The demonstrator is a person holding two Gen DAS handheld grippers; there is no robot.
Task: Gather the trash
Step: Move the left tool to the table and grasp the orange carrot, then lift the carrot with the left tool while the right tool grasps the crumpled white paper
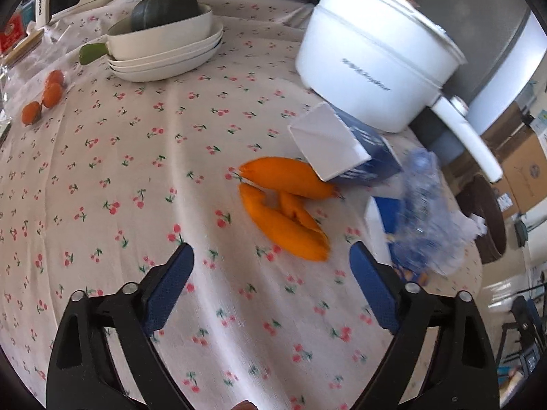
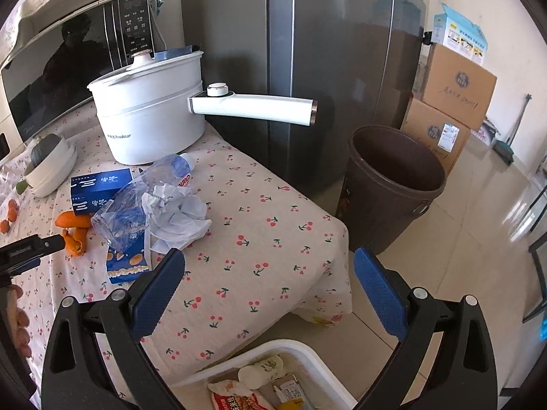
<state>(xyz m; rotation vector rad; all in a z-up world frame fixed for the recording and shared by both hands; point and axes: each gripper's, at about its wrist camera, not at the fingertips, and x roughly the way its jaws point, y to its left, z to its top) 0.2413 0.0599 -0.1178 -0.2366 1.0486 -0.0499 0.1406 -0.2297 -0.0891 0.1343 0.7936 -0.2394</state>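
Note:
Orange peels (image 1: pixel 285 201) lie on the cherry-print tablecloth, just ahead of my open, empty left gripper (image 1: pixel 271 256). Behind them lies a blue-and-white carton (image 1: pixel 345 143), and to the right a crushed clear plastic bottle (image 1: pixel 427 205). In the right wrist view the pile shows the peels (image 2: pixel 73 230), the carton (image 2: pixel 101 191), the bottle (image 2: pixel 150 191), crumpled white paper (image 2: pixel 177 217) and a blue snack wrapper (image 2: pixel 128 261). My right gripper (image 2: pixel 270 256) is open and empty over the table corner. A brown trash bin (image 2: pixel 393 184) stands on the floor beyond that corner.
A white electric pot (image 2: pixel 150 116) with a long handle (image 2: pixel 254 106) stands behind the pile. Stacked dishes with a dark squash (image 1: pixel 164 44) and small oranges (image 1: pixel 44 97) sit at the far left. A white basket (image 2: pixel 273 348) of packets is below, with a fridge (image 2: pixel 307 51) and cardboard boxes (image 2: pixel 448 102) beyond.

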